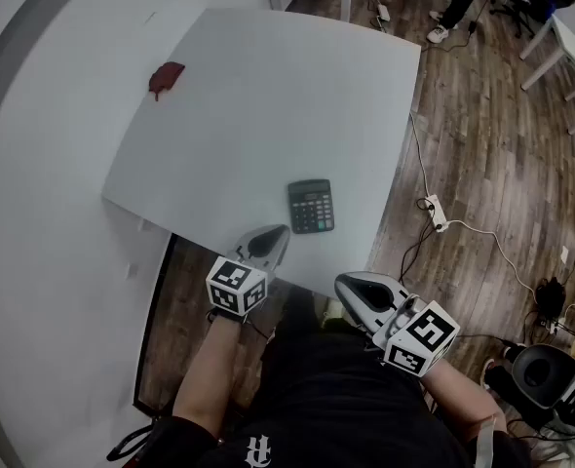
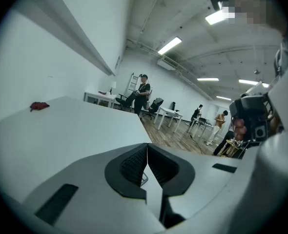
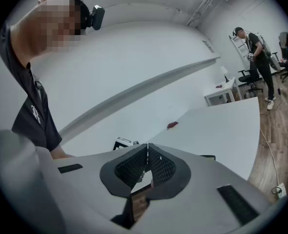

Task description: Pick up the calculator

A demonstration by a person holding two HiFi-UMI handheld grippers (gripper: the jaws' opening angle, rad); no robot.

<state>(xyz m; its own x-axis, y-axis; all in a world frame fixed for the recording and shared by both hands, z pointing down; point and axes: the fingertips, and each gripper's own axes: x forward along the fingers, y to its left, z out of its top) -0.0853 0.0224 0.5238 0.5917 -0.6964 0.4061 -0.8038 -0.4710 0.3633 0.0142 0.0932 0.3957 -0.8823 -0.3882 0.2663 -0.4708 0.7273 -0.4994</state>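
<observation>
The dark calculator point(image 1: 310, 206) lies flat on the white table point(image 1: 268, 96), close to its near edge. My left gripper point(image 1: 280, 230) hovers over that edge just left of the calculator and apart from it, jaws shut and empty point(image 2: 147, 147). My right gripper point(image 1: 342, 283) is off the table, below and right of the calculator, its pads point(image 3: 156, 167) pressed together on nothing. The left gripper view shows the bare tabletop point(image 2: 75, 130) and not the calculator. In the right gripper view the left gripper's marker cube point(image 3: 124, 143) shows beyond the jaws.
A small red object point(image 1: 167, 76) lies at the table's far left point(image 2: 38, 106) point(image 3: 172, 125). A power strip with cables point(image 1: 434, 213) is on the wood floor to the right. Desks, chairs and standing people point(image 2: 143, 89) are further back.
</observation>
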